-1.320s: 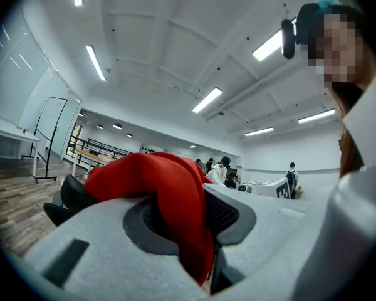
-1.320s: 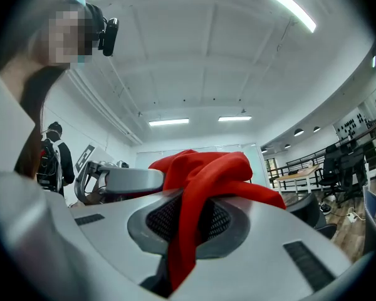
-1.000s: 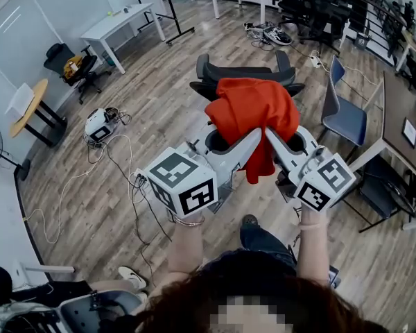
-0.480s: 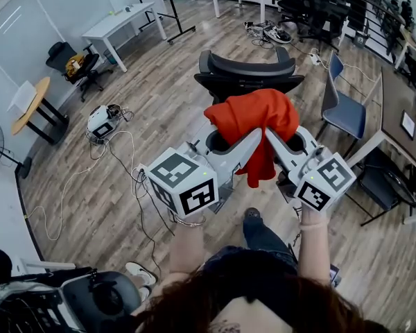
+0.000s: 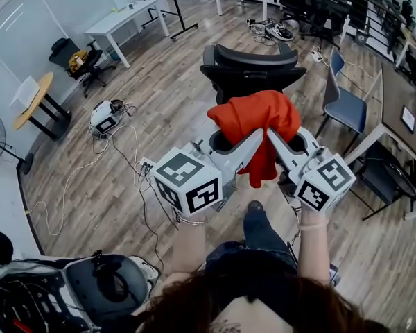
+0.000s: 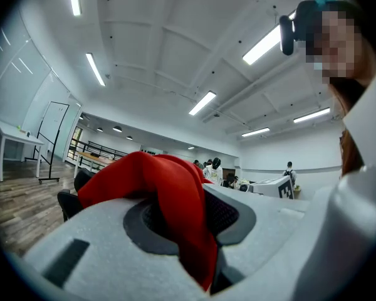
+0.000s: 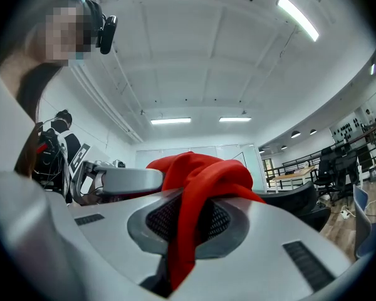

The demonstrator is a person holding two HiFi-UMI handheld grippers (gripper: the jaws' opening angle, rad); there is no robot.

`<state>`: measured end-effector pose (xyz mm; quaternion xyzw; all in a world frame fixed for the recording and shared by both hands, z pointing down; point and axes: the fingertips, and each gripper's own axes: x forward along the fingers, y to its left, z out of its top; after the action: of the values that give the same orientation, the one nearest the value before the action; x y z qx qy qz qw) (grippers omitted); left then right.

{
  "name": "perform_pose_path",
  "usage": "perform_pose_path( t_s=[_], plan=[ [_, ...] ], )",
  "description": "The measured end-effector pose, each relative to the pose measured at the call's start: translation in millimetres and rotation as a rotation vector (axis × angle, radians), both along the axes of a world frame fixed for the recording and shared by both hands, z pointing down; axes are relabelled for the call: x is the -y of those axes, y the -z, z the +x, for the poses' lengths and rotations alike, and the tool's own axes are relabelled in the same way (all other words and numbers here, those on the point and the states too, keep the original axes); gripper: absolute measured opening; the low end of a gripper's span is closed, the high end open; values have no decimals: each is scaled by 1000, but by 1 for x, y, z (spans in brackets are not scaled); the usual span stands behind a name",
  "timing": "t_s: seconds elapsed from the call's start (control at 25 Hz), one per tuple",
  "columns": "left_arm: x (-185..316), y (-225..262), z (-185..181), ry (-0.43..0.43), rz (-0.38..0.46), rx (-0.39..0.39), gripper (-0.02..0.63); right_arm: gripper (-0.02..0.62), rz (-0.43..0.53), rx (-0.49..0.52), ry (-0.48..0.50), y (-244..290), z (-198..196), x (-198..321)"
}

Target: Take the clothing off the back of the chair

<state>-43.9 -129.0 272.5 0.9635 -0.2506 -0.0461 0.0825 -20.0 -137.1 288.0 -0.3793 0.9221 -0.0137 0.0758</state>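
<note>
**A:** Where's the red fabric garment [image 5: 253, 113]?

**B:** Bunched in the air on the near side of the black mesh office chair [image 5: 253, 64], clear of its back. The left tool [image 5: 253, 139] and right tool [image 5: 276, 139] are each clamped on a fold.

**A:** Risk?

**B:** Both pinches look thin. The hanging tail's weight could pull a fold loose, or it could snag if swung toward the chair.

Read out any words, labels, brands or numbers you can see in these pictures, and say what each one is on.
No text can be read.
Left gripper cube: black-and-white square patterns, no letters.
Right gripper cube: the same.
Red clothing: no print visible.
</note>
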Motion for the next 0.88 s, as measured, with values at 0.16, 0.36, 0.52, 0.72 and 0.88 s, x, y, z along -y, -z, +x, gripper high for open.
perform_pose_path(
  t_s=[0.16, 0.36, 0.52, 0.72, 0.88],
  plan=[
    [-10, -4, -6, 5, -11, -3, 107, 35, -9, -13, -11, -3, -5, -10],
    [-18, -6, -1, 12, -8, -6, 107, 35, -20, -30, -14, -4, 1, -18],
    [-20, -7, 6, 26, -15, -4, 107, 35, -32, -37, -11, -5, 8, -20],
    [-23, -10, 3, 50, -4, -8, 106, 35, -25, -44, 5, -8, 5, -21],
    [-26, -10, 14, 72, -12, -9, 107, 35, -31, -53, 20, -8, 16, -24]
  ],
)
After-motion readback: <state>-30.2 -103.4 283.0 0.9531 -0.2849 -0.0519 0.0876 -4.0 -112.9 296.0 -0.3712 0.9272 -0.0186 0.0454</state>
